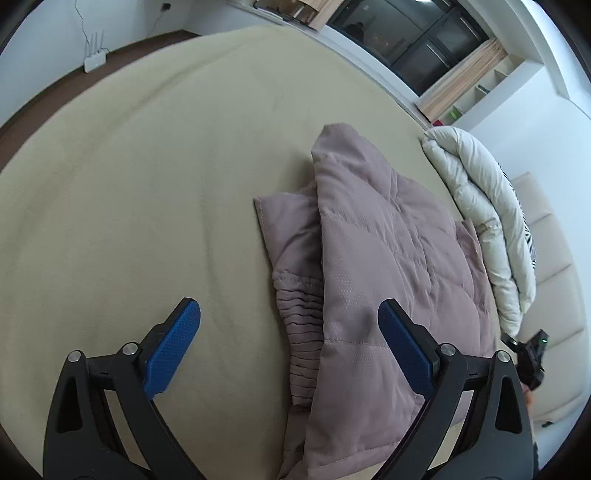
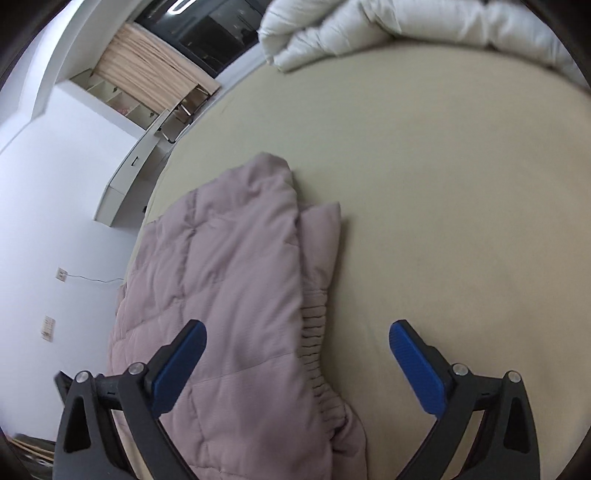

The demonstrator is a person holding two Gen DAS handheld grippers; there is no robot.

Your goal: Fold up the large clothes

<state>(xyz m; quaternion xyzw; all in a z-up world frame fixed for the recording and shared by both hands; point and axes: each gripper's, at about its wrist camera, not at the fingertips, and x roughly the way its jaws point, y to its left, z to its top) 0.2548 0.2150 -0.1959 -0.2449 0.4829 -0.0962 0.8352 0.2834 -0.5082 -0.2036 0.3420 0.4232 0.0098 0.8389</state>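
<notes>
A mauve quilted puffer jacket (image 1: 388, 266) lies folded on the beige bed sheet (image 1: 147, 166), a sleeve with a ribbed cuff (image 1: 299, 317) tucked under its top layer. My left gripper (image 1: 288, 317) hovers open above the jacket's cuff edge, blue pads wide apart, holding nothing. In the right wrist view the same jacket (image 2: 236, 280) fills the lower left. My right gripper (image 2: 295, 343) is open over its cuff side (image 2: 314, 350), nothing between the pads. The other gripper (image 1: 532, 354) shows small and dark at the left view's right edge.
A white duvet (image 1: 480, 206) is bunched along the head of the bed, also the duvet (image 2: 369, 26) at the top of the right view. Beige sheet (image 2: 461, 184) spreads beyond the jacket. A padded headboard (image 1: 554, 258), a white wall (image 2: 55, 184) and dark windows surround the bed.
</notes>
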